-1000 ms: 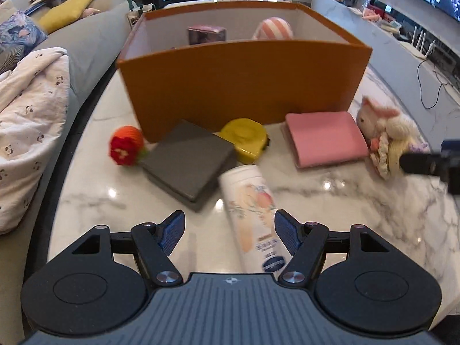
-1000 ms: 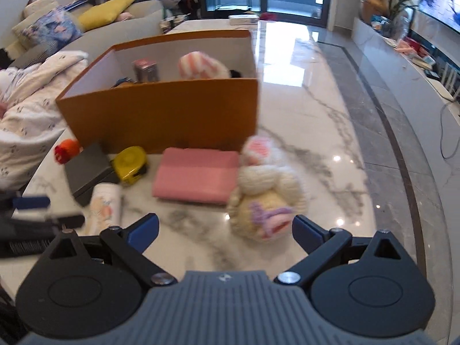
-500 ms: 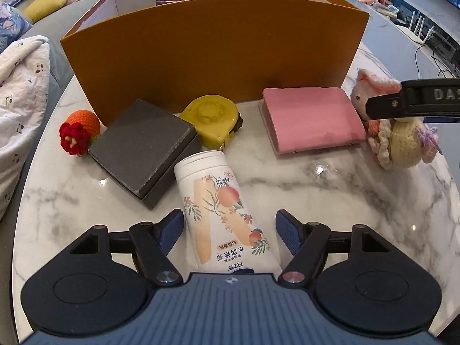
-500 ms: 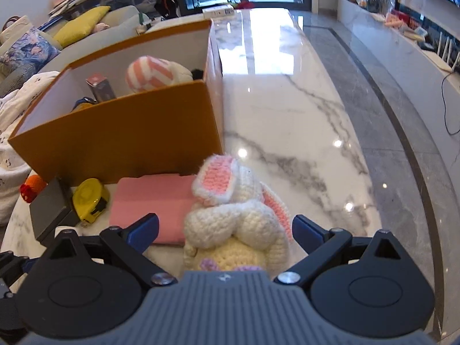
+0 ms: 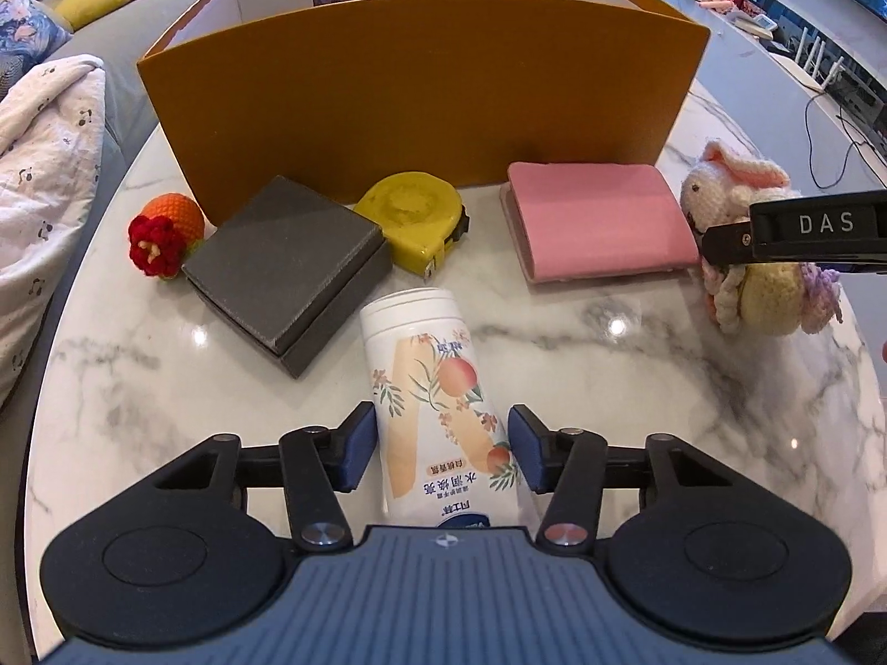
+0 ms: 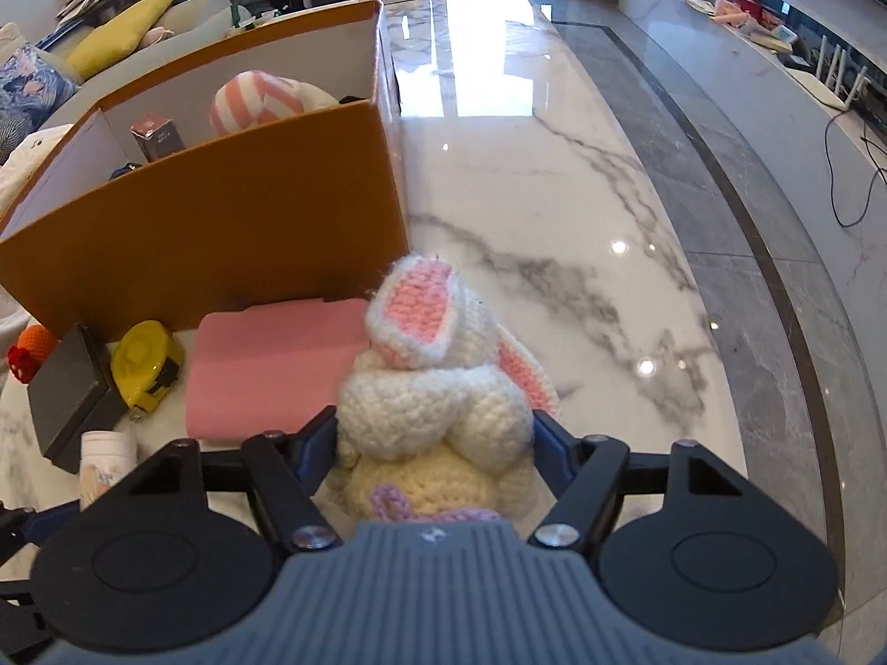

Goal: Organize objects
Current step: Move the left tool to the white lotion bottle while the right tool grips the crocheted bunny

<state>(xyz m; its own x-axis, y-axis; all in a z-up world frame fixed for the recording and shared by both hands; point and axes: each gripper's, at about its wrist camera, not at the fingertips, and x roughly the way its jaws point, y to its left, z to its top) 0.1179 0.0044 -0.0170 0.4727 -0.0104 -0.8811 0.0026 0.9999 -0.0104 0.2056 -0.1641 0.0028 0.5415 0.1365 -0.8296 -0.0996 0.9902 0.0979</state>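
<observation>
While the big orange box (image 5: 421,94) stands at the far side of the marble table (image 5: 637,388), a pink pad (image 5: 596,219), a gray box (image 5: 285,271) and a yellow tape measure (image 5: 413,219) lie just in front of it. Nearer, the white bottle (image 5: 438,393) lies on its side between the left gripper (image 5: 442,451) pads, which touch or almost touch it. At the right, the right gripper (image 6: 435,446) squeezes the knitted bunny (image 6: 438,404).

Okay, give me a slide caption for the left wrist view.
Left gripper straddles a lying peach-print bottle before an orange box.
</observation>
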